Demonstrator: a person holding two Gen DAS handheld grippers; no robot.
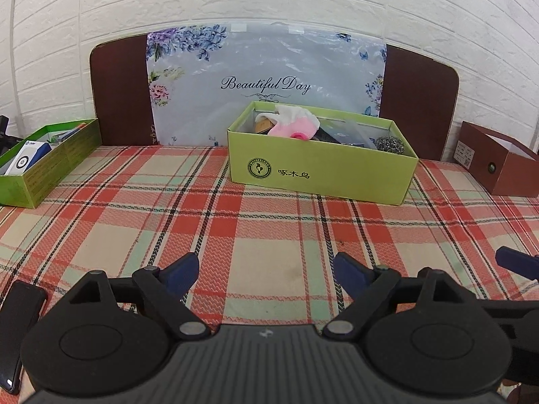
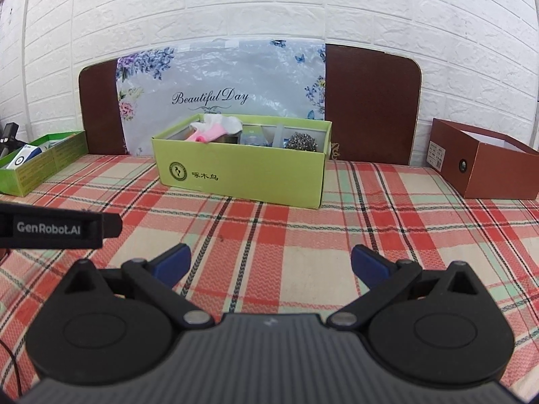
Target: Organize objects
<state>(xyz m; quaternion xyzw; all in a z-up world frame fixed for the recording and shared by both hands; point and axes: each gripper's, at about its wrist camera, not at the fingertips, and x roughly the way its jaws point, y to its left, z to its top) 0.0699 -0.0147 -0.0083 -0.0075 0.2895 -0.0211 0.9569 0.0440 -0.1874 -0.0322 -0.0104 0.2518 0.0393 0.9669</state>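
We hold both grippers, left (image 1: 266, 271) and right (image 2: 271, 262), low over the plaid surface (image 1: 269, 229), jaws spread and empty. Ahead of the jaws, the green box (image 1: 320, 175) keeps a pink sock (image 1: 296, 128) and steel scourer (image 1: 390, 143) gathered together.

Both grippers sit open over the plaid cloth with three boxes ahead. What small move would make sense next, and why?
This fits sorting under way or already finished, so no single move is certain. The left gripper and right gripper are open and hold nothing. The middle green box holds a pink sock and a steel scrubber. If anything, ease a gripper toward that box.
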